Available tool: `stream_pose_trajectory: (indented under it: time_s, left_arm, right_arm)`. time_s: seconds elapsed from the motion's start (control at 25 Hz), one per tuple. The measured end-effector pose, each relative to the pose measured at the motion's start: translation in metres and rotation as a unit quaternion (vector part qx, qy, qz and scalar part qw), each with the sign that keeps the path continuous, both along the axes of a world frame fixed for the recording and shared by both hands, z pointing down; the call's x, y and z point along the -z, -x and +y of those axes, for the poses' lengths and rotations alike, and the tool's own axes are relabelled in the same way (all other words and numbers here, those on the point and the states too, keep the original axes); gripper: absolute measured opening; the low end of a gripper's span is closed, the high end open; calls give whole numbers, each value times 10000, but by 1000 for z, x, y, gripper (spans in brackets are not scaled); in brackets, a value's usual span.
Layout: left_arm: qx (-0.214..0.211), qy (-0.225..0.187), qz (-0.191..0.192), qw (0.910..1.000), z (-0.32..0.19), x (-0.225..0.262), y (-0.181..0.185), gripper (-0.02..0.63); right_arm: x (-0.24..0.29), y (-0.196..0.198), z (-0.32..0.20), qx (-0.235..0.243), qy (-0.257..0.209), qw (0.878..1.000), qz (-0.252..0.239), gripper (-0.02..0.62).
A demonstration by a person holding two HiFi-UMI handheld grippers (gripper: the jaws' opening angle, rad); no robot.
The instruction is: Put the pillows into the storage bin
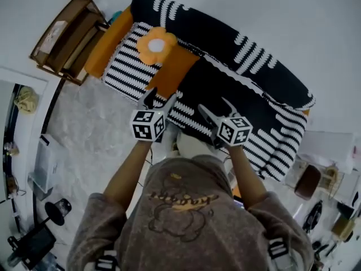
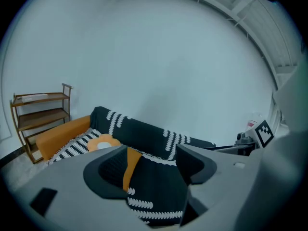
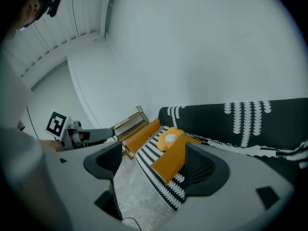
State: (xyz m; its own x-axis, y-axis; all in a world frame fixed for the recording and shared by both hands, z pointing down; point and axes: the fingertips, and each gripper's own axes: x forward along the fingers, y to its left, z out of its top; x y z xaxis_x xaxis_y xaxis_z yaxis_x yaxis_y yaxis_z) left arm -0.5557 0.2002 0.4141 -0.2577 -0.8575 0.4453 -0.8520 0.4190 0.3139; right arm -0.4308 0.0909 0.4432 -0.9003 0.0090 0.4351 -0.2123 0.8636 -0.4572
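Crosswise on sofa (image 1: 225, 38), orange pillow (image 1: 176, 71)

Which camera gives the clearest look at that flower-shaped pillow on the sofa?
The head view: the flower pillow lies whole and unobstructed, seen from above. The left gripper view shows the pillow partly cut off; the right gripper view shows it whole but smaller and side-on.

Orange flower pillow (image 1: 156, 45), black-and-white patterned sofa cover (image 1: 248, 75)
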Motion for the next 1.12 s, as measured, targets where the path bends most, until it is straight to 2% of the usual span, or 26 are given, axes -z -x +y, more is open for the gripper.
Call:
stream_pose_trajectory:
  time_s: [0.28, 0.44, 0.64, 0.84, 0.96, 1.12]
  left_arm:
    - [135, 457, 301, 9984, -35, -53, 80, 310]
    - [48, 663, 483, 9966, -66, -99, 130, 324]
    - [-354, 1054, 782, 9907, -92, -186, 181, 328]
    - [-968, 1426, 1047, 9794, -115, -284, 215, 328]
    - [-1057, 1503, 1328, 9740, -124, -335, 231, 328]
    - [-1158, 1533, 1695, 9666, -129, -394, 245, 333]
  right_arm:
    - [-53, 88, -36, 570, 334, 9973, 318, 407]
    - [-100, 139, -59, 670, 545, 9946, 578, 416]
    - [-184, 190, -73, 528, 934, 9897, 945, 434]
    - [-274, 230, -94, 172, 1275, 9850, 1152, 440]
    - [-326, 242, -96, -62, 1519, 9799, 1294, 443]
    - [-388, 254, -75, -128, 1773, 9726, 1498, 451]
